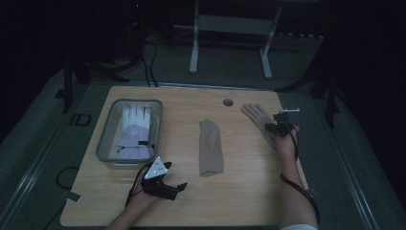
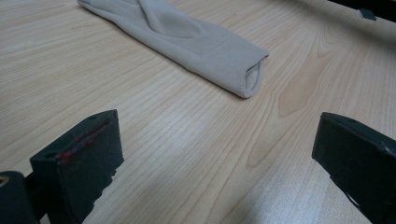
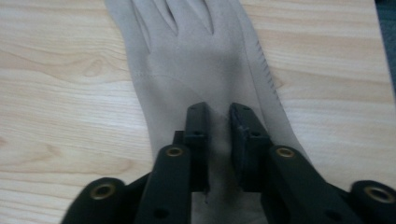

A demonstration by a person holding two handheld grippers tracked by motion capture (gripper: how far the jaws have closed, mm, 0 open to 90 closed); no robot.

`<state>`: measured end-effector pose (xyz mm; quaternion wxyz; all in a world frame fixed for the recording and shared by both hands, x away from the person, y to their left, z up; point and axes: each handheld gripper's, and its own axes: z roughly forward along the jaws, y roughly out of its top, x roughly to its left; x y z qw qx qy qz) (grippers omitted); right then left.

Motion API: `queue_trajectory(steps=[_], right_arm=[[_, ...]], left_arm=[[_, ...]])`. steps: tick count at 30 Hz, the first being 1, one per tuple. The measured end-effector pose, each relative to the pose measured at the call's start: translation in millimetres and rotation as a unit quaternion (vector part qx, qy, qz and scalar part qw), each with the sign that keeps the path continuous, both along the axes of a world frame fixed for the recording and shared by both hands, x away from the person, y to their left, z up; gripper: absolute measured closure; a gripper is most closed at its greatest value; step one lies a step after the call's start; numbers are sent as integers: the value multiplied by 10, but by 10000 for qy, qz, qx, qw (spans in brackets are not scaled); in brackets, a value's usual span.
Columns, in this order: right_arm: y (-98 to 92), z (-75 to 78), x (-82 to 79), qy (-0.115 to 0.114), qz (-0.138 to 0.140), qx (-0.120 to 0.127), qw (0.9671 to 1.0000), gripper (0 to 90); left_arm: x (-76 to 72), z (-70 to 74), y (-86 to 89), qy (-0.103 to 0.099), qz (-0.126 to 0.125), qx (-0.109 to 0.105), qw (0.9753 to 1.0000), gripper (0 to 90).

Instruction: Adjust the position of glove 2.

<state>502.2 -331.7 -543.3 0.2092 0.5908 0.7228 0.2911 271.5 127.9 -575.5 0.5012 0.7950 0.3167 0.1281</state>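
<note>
Right gripper view puts the beige glove (image 3: 196, 60) straight ahead of my right claw (image 3: 219, 116), fingers toward the top of the frame, long axis in line with the jaws, which are nearly clenched on a fold near its cuff. In the high view that glove (image 1: 256, 117) lies at the table's (image 1: 239, 191) right edge; open wood lies left. My left claw (image 2: 215, 154) hangs released near the second glove (image 2: 187, 42)

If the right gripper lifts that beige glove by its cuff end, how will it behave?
The beige glove lies flat like thin fabric, so it will probably hang limp from the right gripper. It looks light. Its fingers may drag along the wooden table before clearing it.
</note>
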Motion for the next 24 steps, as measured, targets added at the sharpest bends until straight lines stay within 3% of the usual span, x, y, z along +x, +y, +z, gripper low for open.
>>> queue_trajectory(steps=[7, 13, 21, 24], right_arm=[[59, 83, -109, 14, -147, 467, 9988, 828], [215, 284, -266, -137, -61, 529, 9985, 831], [394, 436, -580, -439, -323, 745, 9957, 831], [457, 443, -786, -487, -443, 803, 9946, 829]], left_arm=[[-4, 1, -1, -13, 16, 0, 10000, 19], [1, 0, -2, 4, -1, 19, 10000, 19], [-7, 2, -6, -37, -30, 37, 10000, 19], [-13, 3, -3, -50, -21, 43, 10000, 19]])
